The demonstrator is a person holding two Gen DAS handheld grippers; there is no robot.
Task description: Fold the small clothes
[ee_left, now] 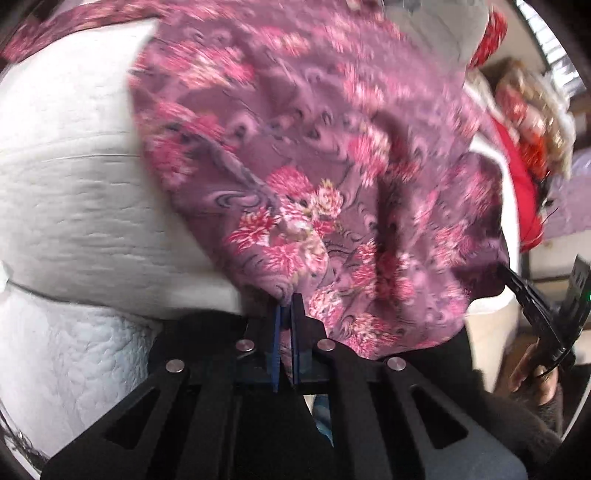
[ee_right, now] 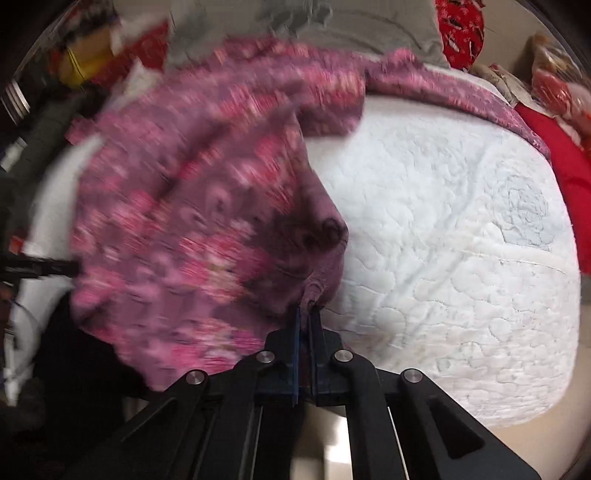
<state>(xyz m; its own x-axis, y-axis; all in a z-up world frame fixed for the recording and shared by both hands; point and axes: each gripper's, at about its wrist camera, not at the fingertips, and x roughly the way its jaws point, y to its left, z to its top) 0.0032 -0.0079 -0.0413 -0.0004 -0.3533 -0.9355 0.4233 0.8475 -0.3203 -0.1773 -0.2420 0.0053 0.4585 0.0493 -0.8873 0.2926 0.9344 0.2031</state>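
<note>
- Floral garment [ee_left: 295, 155], purple with pink blooms, is seen lying partly across the white quilted mattress [ee_left: 74, 206]; its near hem is lifted clear at two points and part of it hangs past the mattress's near edge.
- Left claw [ee_left: 286, 299]: jaws closed tight on a pinch of hem, cloth bunched between the blue pads.
- Right claw [ee_right: 306, 308]: likewise clamped on a gathered bit of the garment's edge [ee_right: 321, 288], with puckers radiating from the grip.
- The right claw is also visible in the left wrist view at far right [ee_left: 517, 284], well apart from the left, so the hem is held at two spread points.
- Handling, judged: thin, limp and light fabric; deep folds and sag between the grips suggest no stiffness at all. Not fragile. A slip from the pads is possible if tension is applied sharply, as only a small pinch is held.
- Best holds are judged to be corners or hem, as now; a mid-panel grip would only bunch it.
- Open room: a wide bare stretch of mattress lies beside the garment in the right wrist view [ee_right: 443, 240], suitable for laying flat.
- Edges to be minded: the mattress's near edge, over which cloth could slide off, and the red bedding [ee_right: 561, 173] and grey cloth [ee_right: 369, 29] at the far side.
- Motion blur obscures the garment's type and its far corners.
</note>
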